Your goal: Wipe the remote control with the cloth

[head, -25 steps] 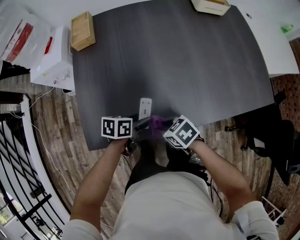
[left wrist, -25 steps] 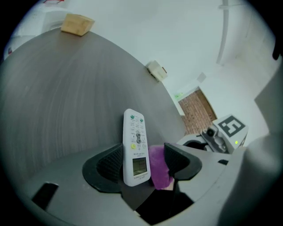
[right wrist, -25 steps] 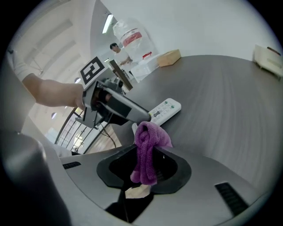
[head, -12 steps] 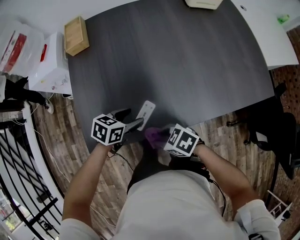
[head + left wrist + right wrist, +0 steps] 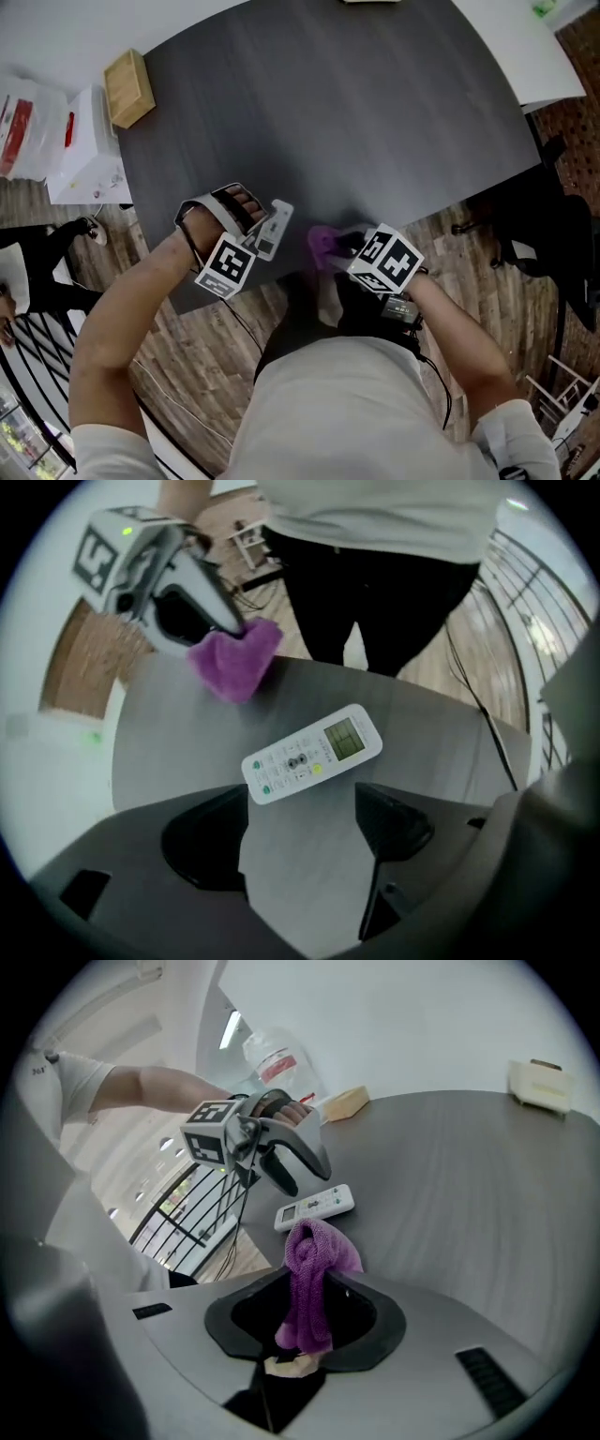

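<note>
The white remote control lies face up on the dark table near its front edge, also seen in the head view and the right gripper view. My left gripper points steeply down just short of it. Its jaws have just been opening and stand open with nothing between them. In the head view the left gripper shows with its hand turned over the table. My right gripper is shut on a purple cloth, held a little right of the remote.
A wooden block sits at the table's far left corner. A white box and a plastic bag stand off the left edge. A cream box rests at the far side. A black office chair stands on the right.
The left gripper has rolled over, and the remote it held tilted now lies flat on the table. The right gripper with the cloth has shifted slightly to the right.
</note>
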Demonstrator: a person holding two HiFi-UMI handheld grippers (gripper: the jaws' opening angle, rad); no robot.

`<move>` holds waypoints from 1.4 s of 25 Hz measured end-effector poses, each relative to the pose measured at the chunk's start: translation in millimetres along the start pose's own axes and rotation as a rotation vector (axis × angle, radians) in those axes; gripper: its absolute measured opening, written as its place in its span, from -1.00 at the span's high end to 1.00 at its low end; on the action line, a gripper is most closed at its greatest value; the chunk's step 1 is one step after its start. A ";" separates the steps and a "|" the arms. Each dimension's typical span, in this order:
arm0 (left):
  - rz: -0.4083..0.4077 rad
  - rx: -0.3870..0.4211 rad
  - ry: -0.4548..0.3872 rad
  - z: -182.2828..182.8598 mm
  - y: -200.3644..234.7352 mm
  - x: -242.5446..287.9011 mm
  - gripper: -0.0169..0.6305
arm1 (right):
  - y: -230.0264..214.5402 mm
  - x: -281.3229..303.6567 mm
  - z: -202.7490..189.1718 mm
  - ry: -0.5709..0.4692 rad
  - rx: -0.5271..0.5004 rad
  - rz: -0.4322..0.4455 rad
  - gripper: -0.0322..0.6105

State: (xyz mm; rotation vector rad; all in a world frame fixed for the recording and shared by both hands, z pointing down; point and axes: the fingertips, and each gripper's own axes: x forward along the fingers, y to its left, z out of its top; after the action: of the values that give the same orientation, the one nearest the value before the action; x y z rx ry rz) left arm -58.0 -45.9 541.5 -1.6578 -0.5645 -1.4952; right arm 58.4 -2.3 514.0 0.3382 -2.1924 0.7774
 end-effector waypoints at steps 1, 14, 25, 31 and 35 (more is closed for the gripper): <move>-0.022 0.077 0.001 3.1 -1.3 3.1 -0.09 | -2.0 -2.7 -2.0 -0.008 0.012 -0.009 0.57; -0.293 0.341 0.046 28.0 -16.1 33.8 -0.19 | -11.7 -12.5 -20.4 -0.069 0.104 -0.048 0.57; -0.371 -0.696 -0.039 3.5 -6.3 31.5 -0.04 | -19.7 -17.4 -11.6 -0.082 0.107 -0.064 0.57; -0.420 -1.584 -0.451 -2.9 19.9 16.5 0.13 | -45.8 -24.6 3.9 -0.140 0.126 -0.121 0.57; -0.383 -2.005 -0.866 -2.1 43.1 -3.3 0.16 | -57.9 -29.4 16.0 -0.163 0.127 -0.147 0.57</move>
State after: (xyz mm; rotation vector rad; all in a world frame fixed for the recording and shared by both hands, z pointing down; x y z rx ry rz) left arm -26.4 -71.5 526.6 -3.9474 0.6762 -1.3827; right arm 95.5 -57.6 508.3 0.6397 -2.2434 0.8333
